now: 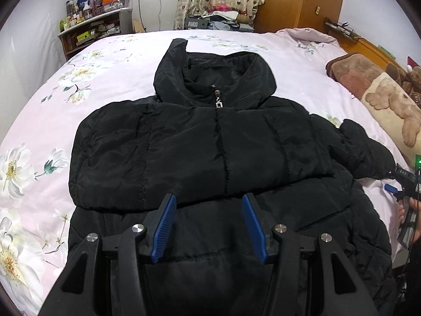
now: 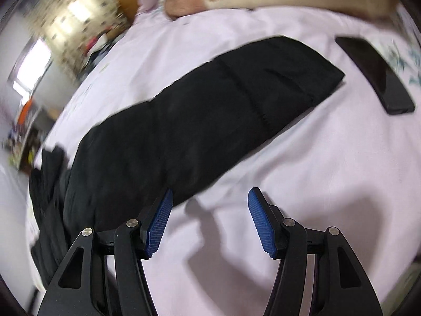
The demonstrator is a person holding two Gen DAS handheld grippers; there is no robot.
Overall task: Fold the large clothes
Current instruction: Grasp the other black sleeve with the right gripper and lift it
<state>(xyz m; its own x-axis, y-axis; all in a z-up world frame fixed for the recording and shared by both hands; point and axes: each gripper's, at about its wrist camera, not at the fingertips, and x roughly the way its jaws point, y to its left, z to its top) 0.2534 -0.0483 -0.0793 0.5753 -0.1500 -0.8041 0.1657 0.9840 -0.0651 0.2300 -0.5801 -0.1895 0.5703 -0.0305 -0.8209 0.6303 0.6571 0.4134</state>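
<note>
A black hooded puffer jacket (image 1: 210, 142) lies front up on the pink floral bedsheet (image 1: 39, 137), zipped, hood pointing away. Its left sleeve is folded across the chest. Its right sleeve (image 2: 210, 121) stretches out flat to the side. My left gripper (image 1: 209, 202) is open and empty, hovering over the jacket's lower front. My right gripper (image 2: 210, 197) is open and empty, just above the sheet beside the near edge of the outstretched sleeve; it also shows at the right edge of the left wrist view (image 1: 400, 181).
A black phone (image 2: 376, 75) lies on the sheet beyond the sleeve cuff. A brown teddy-bear blanket (image 1: 381, 94) lies along the bed's right side. A cluttered shelf (image 1: 89, 29) stands at the back left, a wooden wardrobe (image 1: 302, 0) at the back.
</note>
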